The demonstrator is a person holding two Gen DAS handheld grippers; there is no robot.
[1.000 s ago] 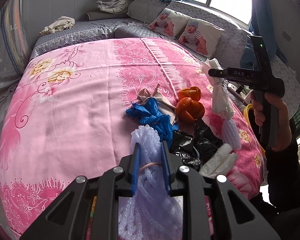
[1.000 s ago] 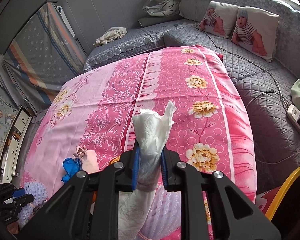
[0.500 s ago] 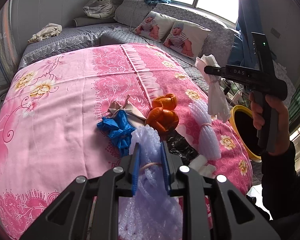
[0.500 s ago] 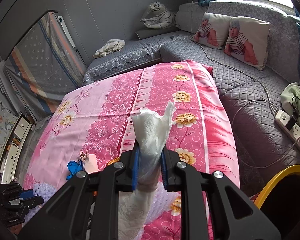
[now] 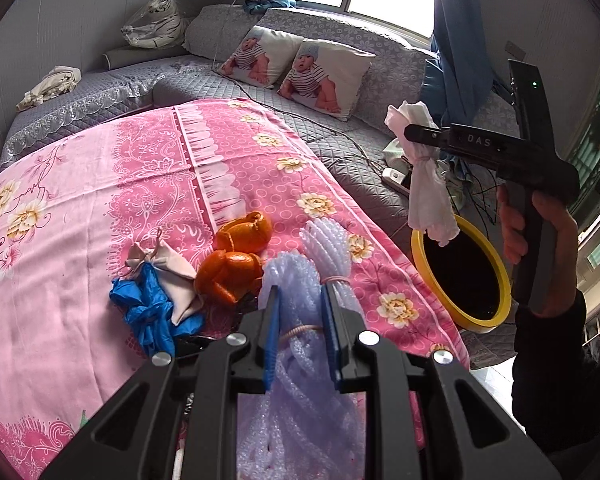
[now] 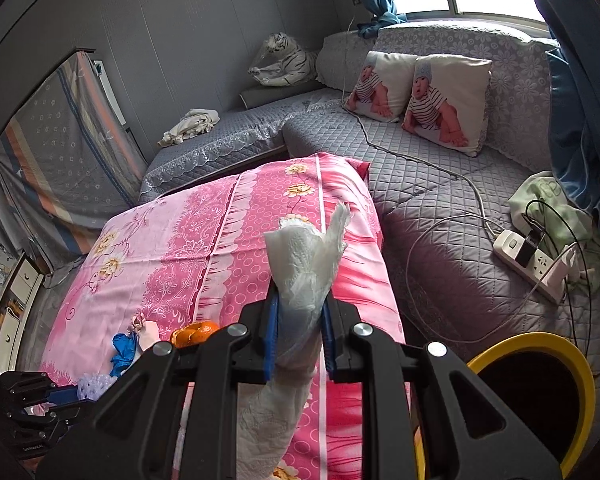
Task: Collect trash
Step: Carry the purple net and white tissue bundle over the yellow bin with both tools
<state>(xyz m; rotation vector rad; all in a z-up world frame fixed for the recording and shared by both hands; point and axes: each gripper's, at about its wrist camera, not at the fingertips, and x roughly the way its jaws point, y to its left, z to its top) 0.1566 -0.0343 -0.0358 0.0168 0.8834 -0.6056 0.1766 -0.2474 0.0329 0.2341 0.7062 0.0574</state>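
While there's not much text to read anywhere, the side of the right claw (image 5: 410, 133) does carry the letters "DAS" in the left wrist view, and that's about it for writing.

Left claw (image 5: 300, 334) is clamped on a bundle of pale foam netting (image 5: 296, 360) tied with a rubber band, held over the near edge of the pink flowered bed cover (image 5: 100, 184). Right claw is closed on a crumpled white paper towel (image 6: 304, 276), which dangles just above the yellow-rimmed bin (image 5: 460, 276) out at 3 o'clock of the bed.

On the cover, around 11 o'clock from the left claw: orange peels (image 5: 236, 264), a blue glove (image 5: 148, 304), a beige scrap (image 5: 168, 272), plus a second foam net (image 5: 332, 248) at 12.

Only the left view shows the person's hand (image 5: 540, 236) on the right handle and a green light on it. Only the right view shows the white power strip (image 6: 532, 264) with plugs at 3 o'clock, a striped mattress (image 6: 60, 148) leaning on the wall at 10, and the left claw down at 8. Both catch the two baby-print pillows (image 6: 420, 100) and the toy tiger (image 6: 284, 60).
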